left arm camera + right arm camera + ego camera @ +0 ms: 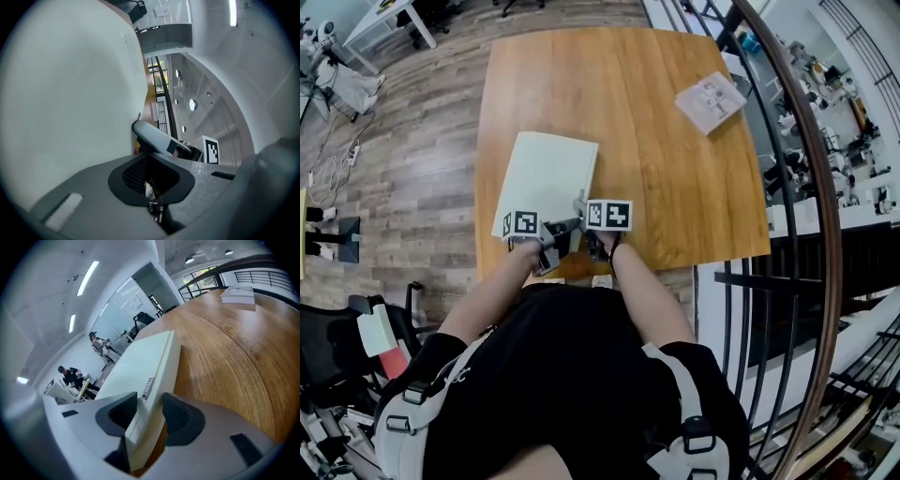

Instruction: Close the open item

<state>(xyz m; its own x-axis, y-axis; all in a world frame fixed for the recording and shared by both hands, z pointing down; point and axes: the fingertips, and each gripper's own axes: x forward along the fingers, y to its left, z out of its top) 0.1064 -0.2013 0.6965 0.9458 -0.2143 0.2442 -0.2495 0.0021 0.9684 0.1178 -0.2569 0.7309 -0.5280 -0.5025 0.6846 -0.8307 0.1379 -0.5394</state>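
A wooden table point(666, 178) has a flat, pale box point(546, 176) lying on it, close to the person's side. In the head view the box lies flat with its big top face up. Both grippers are at its near edge.

The right gripper point(147, 414) bites on the near edge of the box point(140, 366). One jaw sits on top of the box and the other sits by its side wall, so the edge is squeezed between them. A small tag point(146, 388) is on the edge of the box, just past the jaws. In the head view this right gripper point(580, 217) is at the near right corner of the box.

The left gripper point(152, 177) has its jaws close together, and nothing shows between them. The box point(65, 93) is a big pale wall right beside this gripper's left jaw, not between the jaws. In the head view the left gripper point(544, 247) is just beside the right one.

A thin booklet point(710, 101) lies far away, by the far right corner of the table.
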